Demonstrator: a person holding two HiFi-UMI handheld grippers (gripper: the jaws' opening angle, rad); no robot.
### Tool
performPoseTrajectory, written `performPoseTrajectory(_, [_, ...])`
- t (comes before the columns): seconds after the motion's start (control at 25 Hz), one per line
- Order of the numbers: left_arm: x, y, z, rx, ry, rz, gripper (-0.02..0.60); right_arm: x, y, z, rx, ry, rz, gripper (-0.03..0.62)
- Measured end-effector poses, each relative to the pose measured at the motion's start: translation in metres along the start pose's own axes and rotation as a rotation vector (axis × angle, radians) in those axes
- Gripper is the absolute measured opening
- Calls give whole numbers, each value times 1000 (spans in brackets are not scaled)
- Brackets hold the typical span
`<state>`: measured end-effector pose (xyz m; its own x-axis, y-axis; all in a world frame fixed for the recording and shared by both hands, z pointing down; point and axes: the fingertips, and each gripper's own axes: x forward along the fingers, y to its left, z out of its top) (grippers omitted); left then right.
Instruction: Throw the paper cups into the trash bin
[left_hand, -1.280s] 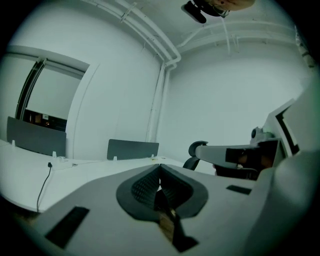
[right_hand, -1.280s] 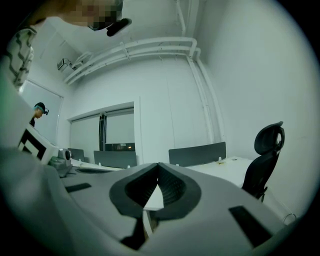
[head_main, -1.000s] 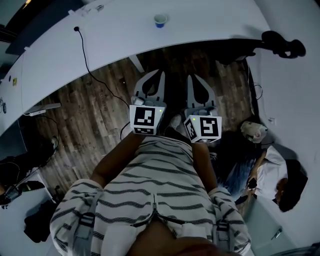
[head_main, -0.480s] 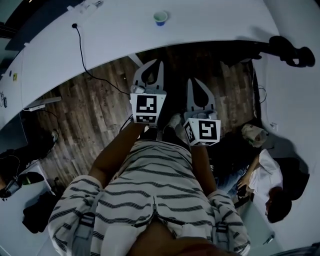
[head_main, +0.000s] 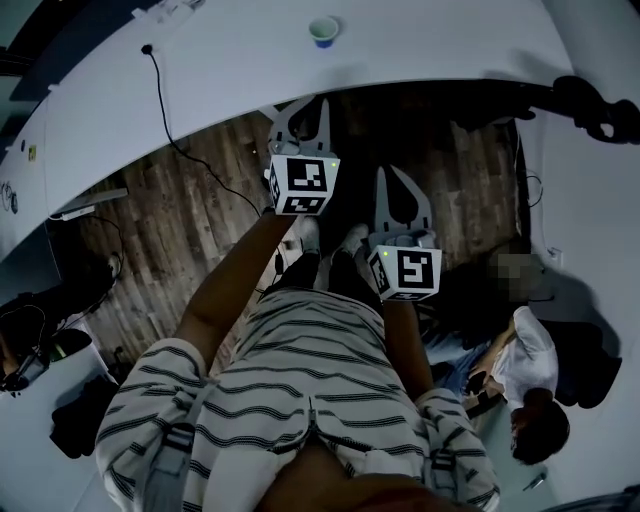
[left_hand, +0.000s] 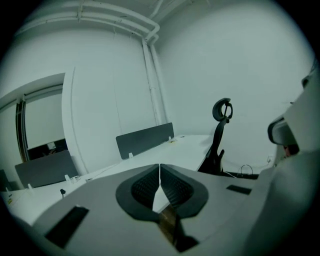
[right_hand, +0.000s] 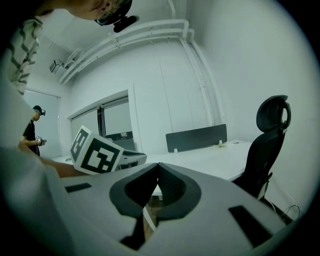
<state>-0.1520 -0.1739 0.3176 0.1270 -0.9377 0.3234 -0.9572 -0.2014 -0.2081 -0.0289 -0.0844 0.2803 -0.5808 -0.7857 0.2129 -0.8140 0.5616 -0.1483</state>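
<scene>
White desk (head_main: 200, 80) bears paper cup (head_main: 322, 30) beyond left hand-held gripper (left_hand: 159, 166) and right hand-held gripper (right_hand: 158, 165), both clenched.

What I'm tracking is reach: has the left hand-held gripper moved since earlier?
Yes. The left hand-held gripper moved up the head view, to the edge of the white table.

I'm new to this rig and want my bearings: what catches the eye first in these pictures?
In the head view the two grippers stand out mid-frame over the wooden floor. The left gripper and the right gripper are both shut and empty. Ahead of them a lone blue cup sits on the white table. A black chair stands beside that table, at the right of the right gripper view.
</scene>
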Motion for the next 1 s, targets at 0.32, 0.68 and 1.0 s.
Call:
performPoseTrajectory(0.32, [63,11,-12,153,47,19,28,10,-14,-14,16,24,-12,11])
performPoseTrajectory(0.68, [120,22,-29,306,117,38,33,23,-19,-29,43,50,-5,11])
performPoseTrajectory(1.0, [161,41,-54,479,174,44,100,32,-20,-44,63,78,-12,11])
